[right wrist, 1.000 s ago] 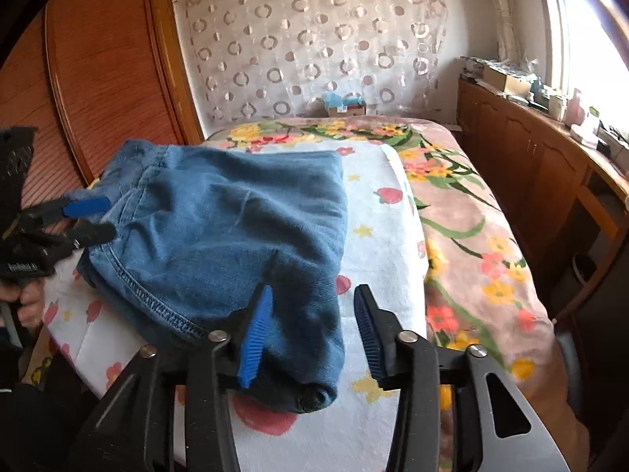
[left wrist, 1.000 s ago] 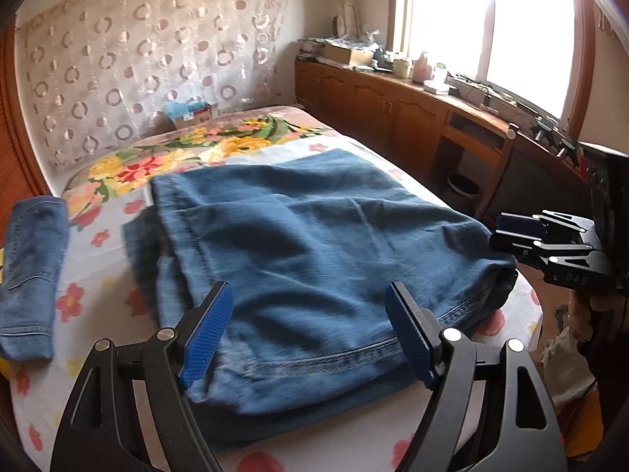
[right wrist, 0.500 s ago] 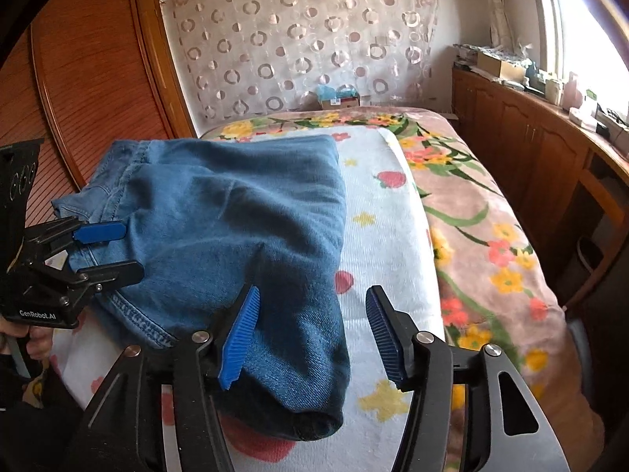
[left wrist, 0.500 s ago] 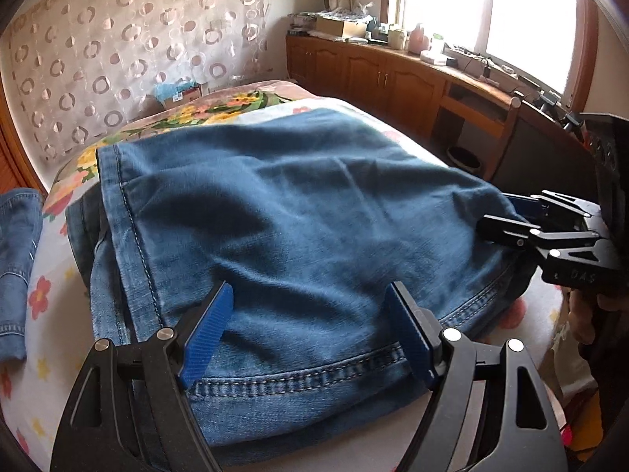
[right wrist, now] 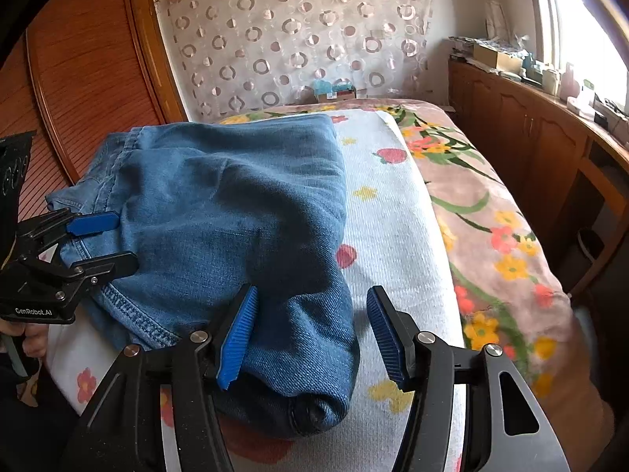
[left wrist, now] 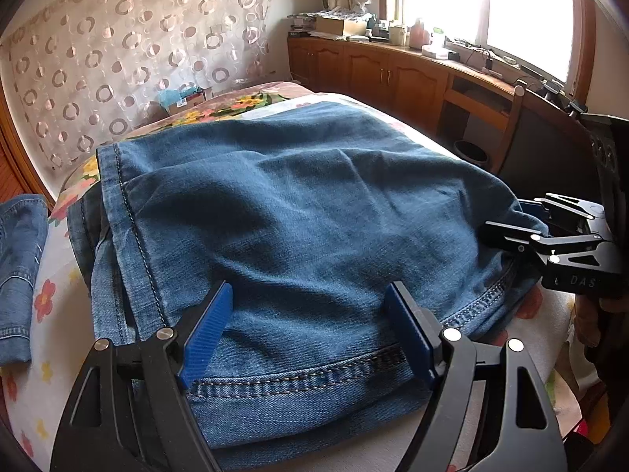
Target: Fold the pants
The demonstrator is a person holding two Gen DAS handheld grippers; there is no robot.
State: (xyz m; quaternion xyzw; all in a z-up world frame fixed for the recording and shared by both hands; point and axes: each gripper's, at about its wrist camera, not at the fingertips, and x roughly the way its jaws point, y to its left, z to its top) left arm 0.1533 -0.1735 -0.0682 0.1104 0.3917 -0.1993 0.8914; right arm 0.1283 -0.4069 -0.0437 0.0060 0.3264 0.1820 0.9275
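Note:
A pair of blue jeans (left wrist: 314, 212) lies folded on the bed, its stitched hem toward me. My left gripper (left wrist: 310, 314) stands wide open low over that near hem, one blue pad on each side and neither pressing. In the right wrist view the jeans (right wrist: 236, 212) end in a thick folded corner at the near right. My right gripper (right wrist: 312, 330) is open around that corner; the right pad is clear of the denim. Each gripper shows in the other's view: the right gripper (left wrist: 511, 218) at the jeans' right edge, the left gripper (right wrist: 98, 244) at their left edge.
A second folded pair of jeans (left wrist: 19, 259) lies at the bed's left side. The bed (right wrist: 393, 236) has a white flowered cover over a floral blanket. Wooden cabinets (left wrist: 393, 78) run under the window on the right; a wooden wardrobe (right wrist: 90, 70) stands left. A hand (right wrist: 27, 342) holds the left gripper.
Both grippers have come down closer to the jeans, which now fill more of each view. The right gripper's jaws have spread wider around the folded corner.

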